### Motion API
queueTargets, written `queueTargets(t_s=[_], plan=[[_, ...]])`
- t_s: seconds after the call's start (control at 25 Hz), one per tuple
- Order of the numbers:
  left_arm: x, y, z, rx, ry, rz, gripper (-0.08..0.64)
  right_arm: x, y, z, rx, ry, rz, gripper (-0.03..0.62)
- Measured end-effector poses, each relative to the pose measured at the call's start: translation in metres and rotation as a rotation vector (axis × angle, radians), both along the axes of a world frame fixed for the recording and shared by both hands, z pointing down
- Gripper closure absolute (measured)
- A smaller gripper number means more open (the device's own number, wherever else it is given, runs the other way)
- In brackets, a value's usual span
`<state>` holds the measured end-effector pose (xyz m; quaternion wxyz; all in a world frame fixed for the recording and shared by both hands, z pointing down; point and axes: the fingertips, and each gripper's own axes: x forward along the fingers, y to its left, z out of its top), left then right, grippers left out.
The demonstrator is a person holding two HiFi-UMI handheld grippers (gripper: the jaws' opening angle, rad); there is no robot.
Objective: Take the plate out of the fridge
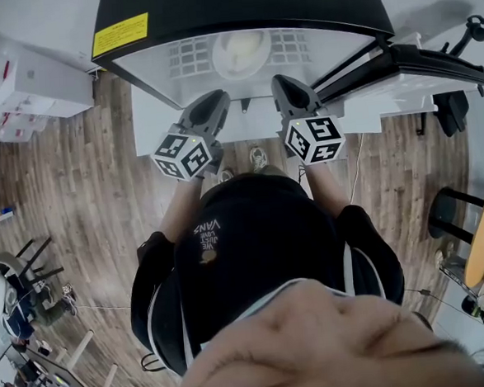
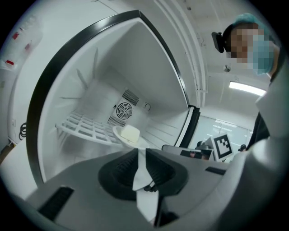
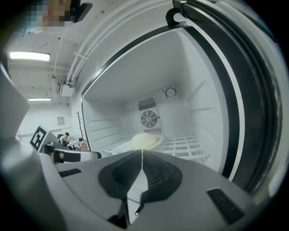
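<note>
The fridge (image 1: 237, 7) stands open in front of me. On its white wire shelf (image 2: 86, 126) sits a pale plate (image 1: 240, 52) with a yellowish lump of food on it. In the left gripper view the plate (image 2: 128, 135) lies just beyond my left gripper (image 2: 140, 151), whose jaws are pressed together with nothing between them. In the right gripper view the plate (image 3: 146, 140) sits straight ahead of my right gripper (image 3: 141, 153), also shut and empty. From the head view, left gripper (image 1: 215, 98) and right gripper (image 1: 284, 82) hover side by side at the fridge's opening, short of the plate.
The fridge door (image 1: 406, 61) hangs open to the right. A round fan grille (image 3: 149, 119) is on the fridge's back wall. White cabinets (image 1: 19, 80) stand at the left, a black stool (image 1: 446, 211) at the right, on a wooden floor.
</note>
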<state>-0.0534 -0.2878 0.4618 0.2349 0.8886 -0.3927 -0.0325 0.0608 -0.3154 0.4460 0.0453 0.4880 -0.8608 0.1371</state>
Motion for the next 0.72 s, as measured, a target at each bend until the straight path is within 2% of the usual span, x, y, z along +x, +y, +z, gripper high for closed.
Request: queueTargets(t_s=[0.24, 0.4, 0.72], plan=[[-0.001, -0.010, 0.008, -0.102, 0.079, 0.003, 0.525, -0.004, -0.007, 0.006, -0.026, -0.015, -0.007, 0.580], [-0.004, -0.017, 0.008, -0.146, 0.143, -0.012, 0.443, -0.006, -0.012, 0.008, -0.039, -0.033, -0.014, 0.580], [-0.007, -0.035, 0.005, -0.223, 0.299, -0.030, 0.422, -0.011, -0.021, 0.011, -0.054, -0.038, -0.020, 0.580]])
